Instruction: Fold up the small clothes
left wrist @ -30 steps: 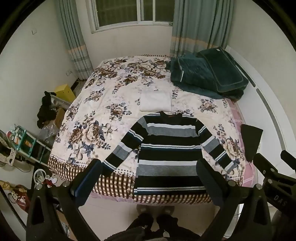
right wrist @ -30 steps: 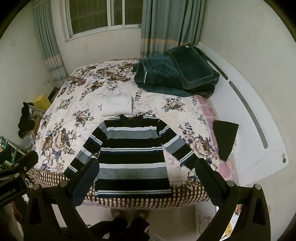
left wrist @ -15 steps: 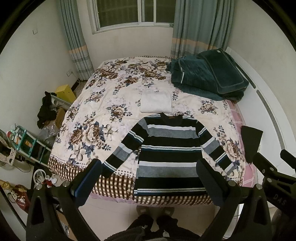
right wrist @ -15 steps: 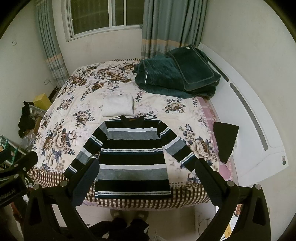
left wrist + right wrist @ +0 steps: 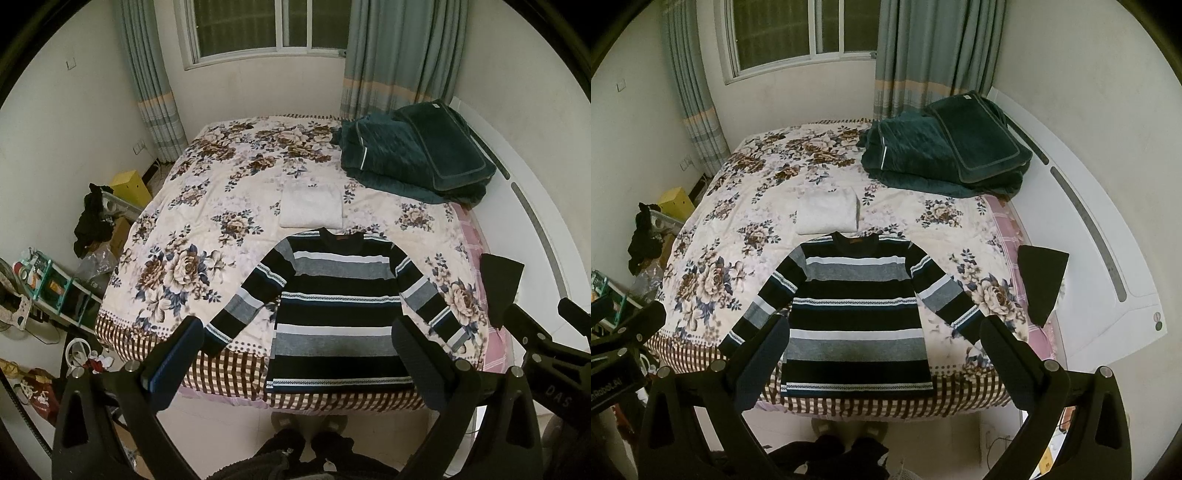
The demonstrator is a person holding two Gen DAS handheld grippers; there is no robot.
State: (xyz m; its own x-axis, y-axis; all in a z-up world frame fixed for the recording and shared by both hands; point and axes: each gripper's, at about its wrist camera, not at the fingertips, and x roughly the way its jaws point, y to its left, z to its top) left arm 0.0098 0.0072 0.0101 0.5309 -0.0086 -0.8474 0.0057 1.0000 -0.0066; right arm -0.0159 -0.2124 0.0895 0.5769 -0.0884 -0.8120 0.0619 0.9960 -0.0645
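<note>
I hold my left claw (image 5: 297, 352) and right claw (image 5: 882, 350) level above the foot of the bed (image 5: 207, 206), each spread wide with nothing between its fingers, both well clear of the cloth. Between the fingers, at lower centre of both frames, lies one striped sweater (image 5: 341, 314) flat on the bed, hem at the near edge, collar away, both sleeves angled outward. Just beyond the collar sits one folded white cloth (image 5: 310, 206), mid-frame. One black cloth (image 5: 1041, 282) rests at the bed's right edge. Farthest, in the upper right, one pile of dark green bedding (image 5: 945, 151) lies by the curtains (image 5: 934, 51).
</note>
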